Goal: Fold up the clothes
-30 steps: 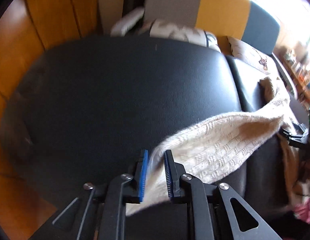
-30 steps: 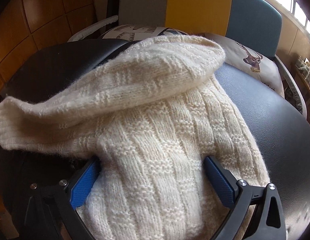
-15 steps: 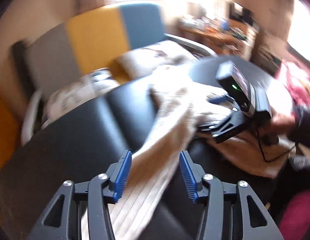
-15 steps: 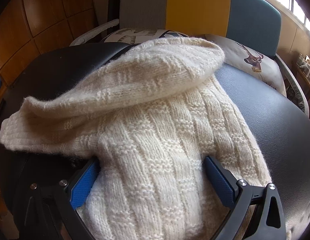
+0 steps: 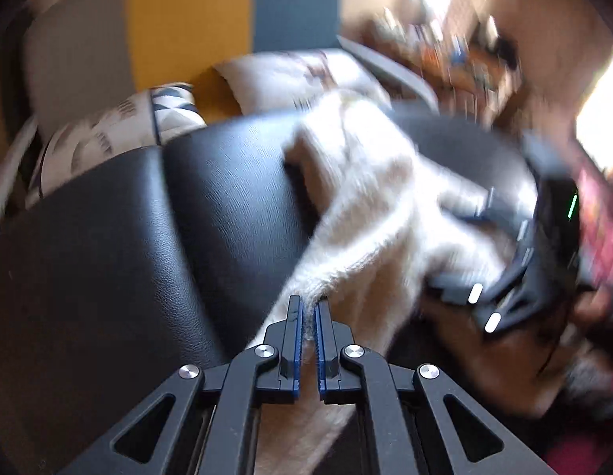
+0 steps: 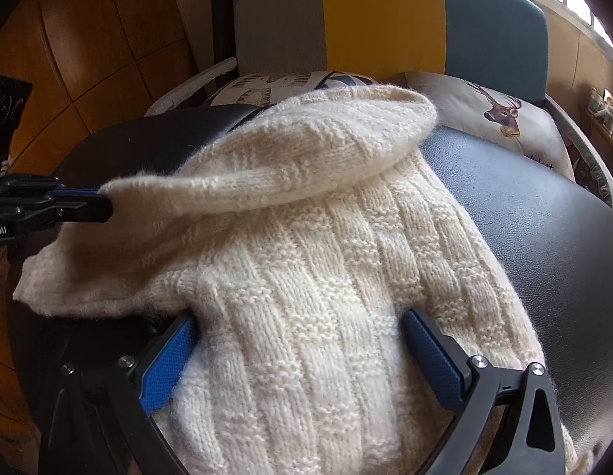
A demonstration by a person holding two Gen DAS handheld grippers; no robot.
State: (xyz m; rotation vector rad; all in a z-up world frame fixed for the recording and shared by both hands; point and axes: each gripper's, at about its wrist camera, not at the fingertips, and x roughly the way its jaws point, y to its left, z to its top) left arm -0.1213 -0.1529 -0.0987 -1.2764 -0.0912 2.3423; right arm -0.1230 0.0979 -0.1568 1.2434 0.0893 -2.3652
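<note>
On the black padded worktop [image 6: 544, 229] lies a cream knitted sweater [image 6: 306, 277], its body spread toward the right wrist camera and one sleeve lifted across to the left. At that sleeve's edge the left hand-held gripper [image 5: 309, 308] has its blue pads nearly together, pinching a fold of the knit, and it shows in the right wrist view [image 6: 88, 206] holding the sleeve above the surface. Over the sweater's body the right hand-held gripper [image 6: 298, 340] stands wide open, a finger at either side of the fabric, clamping nothing.
</note>
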